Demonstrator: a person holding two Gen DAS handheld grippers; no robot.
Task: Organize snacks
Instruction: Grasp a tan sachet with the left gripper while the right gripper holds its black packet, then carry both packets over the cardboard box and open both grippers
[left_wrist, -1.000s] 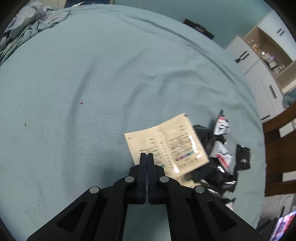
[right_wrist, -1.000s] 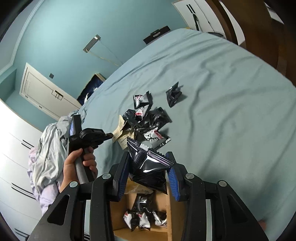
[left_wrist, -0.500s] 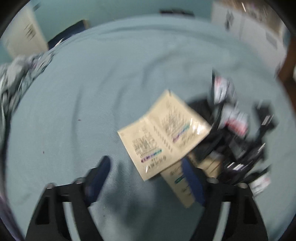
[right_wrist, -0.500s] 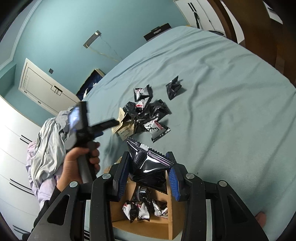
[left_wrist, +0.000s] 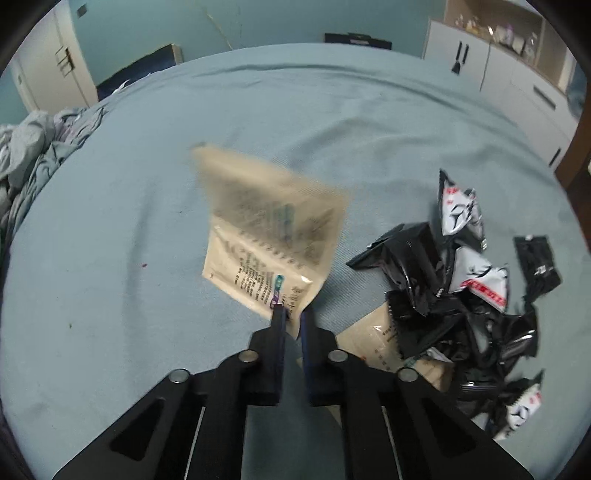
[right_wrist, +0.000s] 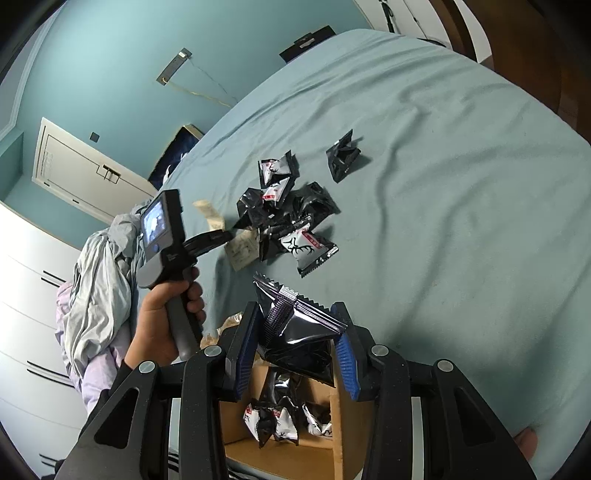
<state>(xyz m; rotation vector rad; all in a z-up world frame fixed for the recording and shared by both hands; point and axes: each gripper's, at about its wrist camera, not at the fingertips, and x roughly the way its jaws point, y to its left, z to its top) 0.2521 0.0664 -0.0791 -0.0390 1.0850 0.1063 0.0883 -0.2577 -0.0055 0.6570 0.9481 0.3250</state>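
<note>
My left gripper (left_wrist: 291, 314) is shut on the corner of a beige sachet (left_wrist: 269, 236) and holds it lifted off the blue bed, motion-blurred. It also shows in the right wrist view (right_wrist: 210, 214). Another beige sachet (left_wrist: 376, 343) lies under a pile of black and white snack packets (left_wrist: 454, 295). My right gripper (right_wrist: 299, 325) is shut on a black snack packet (right_wrist: 295, 332) above a wooden box (right_wrist: 336, 424) that holds several packets (right_wrist: 280, 421).
The blue bed sheet (left_wrist: 295, 129) spreads wide. Crumpled grey clothes (left_wrist: 33, 147) lie at its left edge. White cabinets (left_wrist: 517, 74) and a wooden chair stand at the right. One black packet (right_wrist: 343, 155) lies apart from the pile.
My left gripper opened, then closed on the beige sachet's corner and lifted it. My right gripper kept the black packet over the box, almost still.
</note>
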